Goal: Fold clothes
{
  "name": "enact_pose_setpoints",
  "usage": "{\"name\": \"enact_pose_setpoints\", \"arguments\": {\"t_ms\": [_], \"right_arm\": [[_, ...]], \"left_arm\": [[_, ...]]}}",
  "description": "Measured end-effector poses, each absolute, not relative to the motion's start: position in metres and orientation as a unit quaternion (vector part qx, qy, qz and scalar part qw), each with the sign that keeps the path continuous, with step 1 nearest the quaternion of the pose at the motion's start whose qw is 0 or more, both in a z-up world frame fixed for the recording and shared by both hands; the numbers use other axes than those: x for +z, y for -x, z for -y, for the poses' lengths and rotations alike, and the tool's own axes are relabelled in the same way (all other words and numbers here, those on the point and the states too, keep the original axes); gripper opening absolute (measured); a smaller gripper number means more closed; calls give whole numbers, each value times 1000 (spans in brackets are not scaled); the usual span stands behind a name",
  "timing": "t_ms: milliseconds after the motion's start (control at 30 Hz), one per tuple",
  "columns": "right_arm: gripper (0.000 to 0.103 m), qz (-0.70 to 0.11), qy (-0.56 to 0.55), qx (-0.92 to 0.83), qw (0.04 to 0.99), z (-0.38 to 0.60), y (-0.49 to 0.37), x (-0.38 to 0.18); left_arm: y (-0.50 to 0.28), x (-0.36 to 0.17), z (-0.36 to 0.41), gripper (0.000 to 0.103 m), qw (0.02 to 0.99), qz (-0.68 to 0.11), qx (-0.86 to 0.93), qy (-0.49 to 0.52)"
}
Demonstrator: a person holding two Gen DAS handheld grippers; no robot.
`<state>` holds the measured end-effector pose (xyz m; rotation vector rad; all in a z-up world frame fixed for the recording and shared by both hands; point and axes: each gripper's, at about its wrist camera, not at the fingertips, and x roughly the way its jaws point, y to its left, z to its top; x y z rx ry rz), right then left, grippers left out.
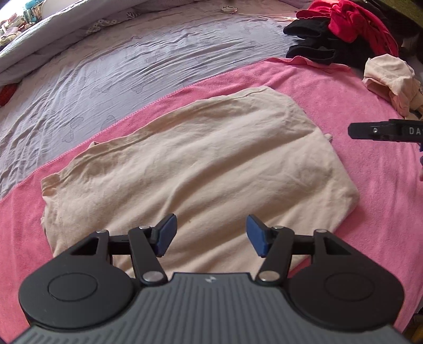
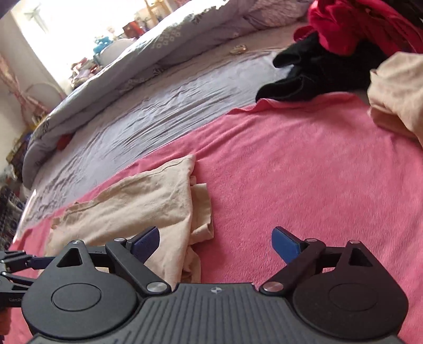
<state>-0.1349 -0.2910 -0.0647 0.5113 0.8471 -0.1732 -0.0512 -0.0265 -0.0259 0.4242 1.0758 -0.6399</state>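
A beige garment (image 1: 201, 164) lies folded flat on a pink towel (image 1: 357, 105). My left gripper (image 1: 211, 235) hovers open over its near edge, blue pads apart, nothing between them. In the right wrist view the same beige garment (image 2: 148, 209) shows its right edge with a loose fold. Over that edge and the pink towel (image 2: 304, 164) my right gripper (image 2: 215, 244) is open and empty. The right gripper's black finger (image 1: 380, 131) juts in at the right side of the left wrist view.
A crumpled beige garment (image 1: 391, 82) sits at the towel's far right, with black clothes (image 1: 312, 45) and red clothes (image 1: 354, 21) behind it. A lilac bedsheet (image 1: 119, 68) stretches beyond the towel, and a rolled duvet (image 2: 132, 60) lines the bed's far side.
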Motion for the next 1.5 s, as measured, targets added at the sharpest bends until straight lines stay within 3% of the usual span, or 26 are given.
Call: {"name": "enact_pose_setpoints", "arguments": {"t_ms": [367, 500, 1133, 1433, 1500], "right_arm": [[97, -430, -254, -40, 865, 282, 111, -96], [103, -430, -239, -22, 870, 269, 107, -101], [103, -427, -275, 43, 860, 256, 78, -109], [97, -410, -362, 44, 836, 271, 70, -115], [90, -399, -398, 34, 826, 279, 69, -117]], "left_arm": [[61, -53, 41, 58, 770, -526, -298, -207], [63, -65, 41, 58, 764, -533, -294, -211], [67, -70, 32, 60, 776, -521, -303, -188], [84, -60, 40, 60, 764, -511, -363, -152], [89, -68, 49, 60, 755, -521, -368, -155]]}}
